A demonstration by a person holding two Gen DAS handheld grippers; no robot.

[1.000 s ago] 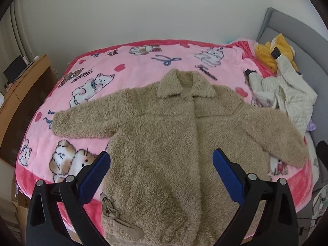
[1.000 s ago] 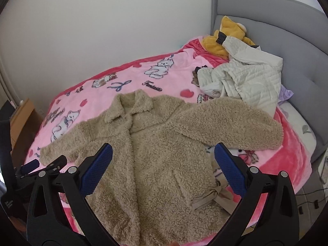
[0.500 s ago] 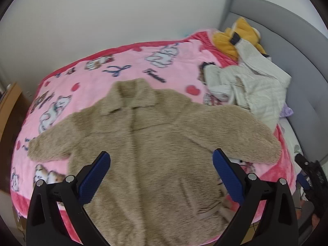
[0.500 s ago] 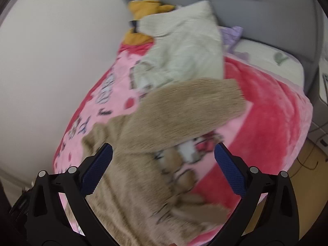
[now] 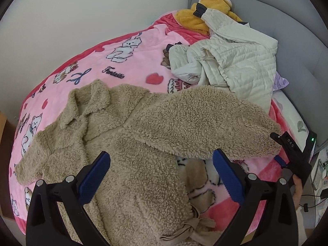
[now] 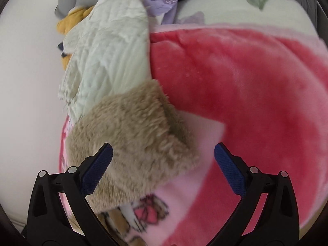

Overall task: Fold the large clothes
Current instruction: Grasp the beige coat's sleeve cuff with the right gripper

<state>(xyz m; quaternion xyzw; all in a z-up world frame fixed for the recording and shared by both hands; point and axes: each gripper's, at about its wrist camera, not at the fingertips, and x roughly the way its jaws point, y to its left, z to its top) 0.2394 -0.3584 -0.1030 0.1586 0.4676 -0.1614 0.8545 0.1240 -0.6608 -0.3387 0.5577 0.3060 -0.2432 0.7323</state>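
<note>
A tan fleece coat lies spread flat on the pink cartoon blanket, collar toward the wall, both sleeves stretched out. My left gripper hovers open above the coat's body, nothing between its blue pads. In the right wrist view the cuff of the right sleeve fills the space in front of my right gripper, which is open just above the cuff. In the left wrist view the right gripper shows as a black tool at the sleeve end, held by a hand.
A cream quilted jacket and a yellow garment are piled by the grey headboard. A white pillow lies beyond the red blanket border. The wall runs along the bed's far side.
Both grippers have swung right. The right one has dropped close to the right sleeve cuff; the left view has shifted from the coat's middle toward its right side. Both stay open.
</note>
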